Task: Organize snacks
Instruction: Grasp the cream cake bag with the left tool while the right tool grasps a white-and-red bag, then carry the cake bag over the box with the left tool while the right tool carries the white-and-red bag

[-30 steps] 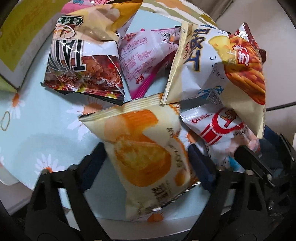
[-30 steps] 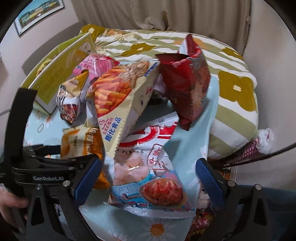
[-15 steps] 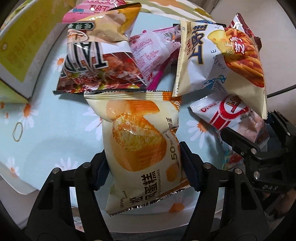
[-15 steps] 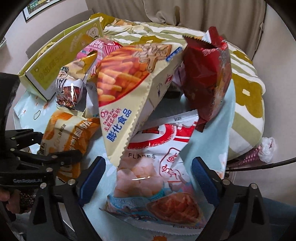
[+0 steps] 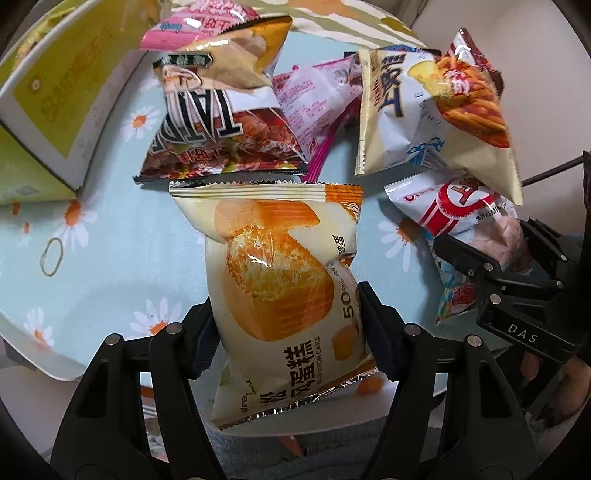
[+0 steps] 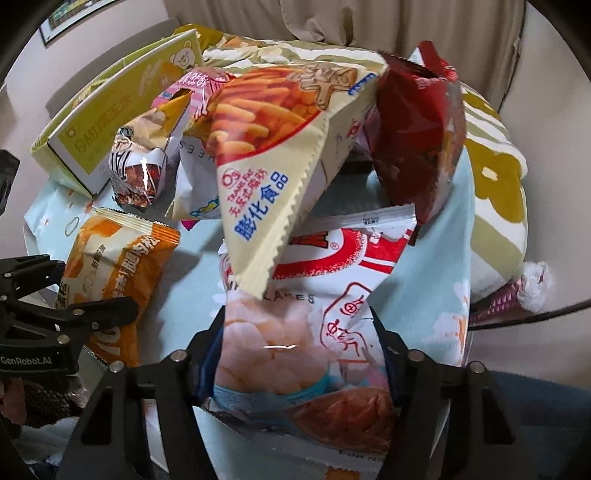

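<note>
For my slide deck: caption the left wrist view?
Left gripper closed on an orange-and-cream chiffon cake packet above a daisy-print blue cloth, beside other snack bags.

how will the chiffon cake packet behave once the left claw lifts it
The chiffon cake packet looks puffed and glossy, so it is probably light and may slip or dent between the left claw fingers. Its crimped ends look thin, so they will likely flop. The cake inside seems soft; a hard squeeze could crush it.

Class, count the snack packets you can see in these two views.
7: cake in left gripper, shrimp flakes in right gripper, cheese sticks above them, red bag behind, TAI chips, pink-white packet, pink bag at back. More may be hidden.
</note>
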Available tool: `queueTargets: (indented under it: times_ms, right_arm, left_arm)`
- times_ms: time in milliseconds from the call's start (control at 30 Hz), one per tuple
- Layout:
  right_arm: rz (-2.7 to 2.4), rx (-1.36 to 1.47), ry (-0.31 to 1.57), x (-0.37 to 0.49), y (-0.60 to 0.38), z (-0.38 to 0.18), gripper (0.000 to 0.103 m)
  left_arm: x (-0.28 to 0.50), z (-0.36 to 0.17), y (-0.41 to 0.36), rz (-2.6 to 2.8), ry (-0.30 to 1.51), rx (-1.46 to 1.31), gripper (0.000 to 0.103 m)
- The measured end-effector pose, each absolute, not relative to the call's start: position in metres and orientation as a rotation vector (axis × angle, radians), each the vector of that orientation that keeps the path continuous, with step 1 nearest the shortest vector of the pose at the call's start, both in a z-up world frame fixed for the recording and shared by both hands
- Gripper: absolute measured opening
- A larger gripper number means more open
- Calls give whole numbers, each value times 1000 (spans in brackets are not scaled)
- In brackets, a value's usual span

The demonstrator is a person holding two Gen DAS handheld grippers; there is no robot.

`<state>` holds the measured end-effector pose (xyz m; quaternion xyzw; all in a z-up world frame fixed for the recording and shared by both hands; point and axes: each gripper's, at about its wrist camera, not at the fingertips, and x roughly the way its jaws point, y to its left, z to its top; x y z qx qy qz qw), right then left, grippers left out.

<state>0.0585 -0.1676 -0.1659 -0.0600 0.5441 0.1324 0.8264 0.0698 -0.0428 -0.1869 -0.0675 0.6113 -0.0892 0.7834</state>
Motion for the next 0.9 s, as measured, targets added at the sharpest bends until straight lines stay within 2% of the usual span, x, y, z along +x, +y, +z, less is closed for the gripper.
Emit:
queueTargets:
  times_ms: [567,900]
  right_arm:
    - [242,-16,1102,20,-134,-108,60]
    - [186,25,1038,25,-95,-63,60]
  left_arm:
    - [61,-110,-1,-277,1188,-121,67]
    - [87,-58,30,-307,1066,-108,67]
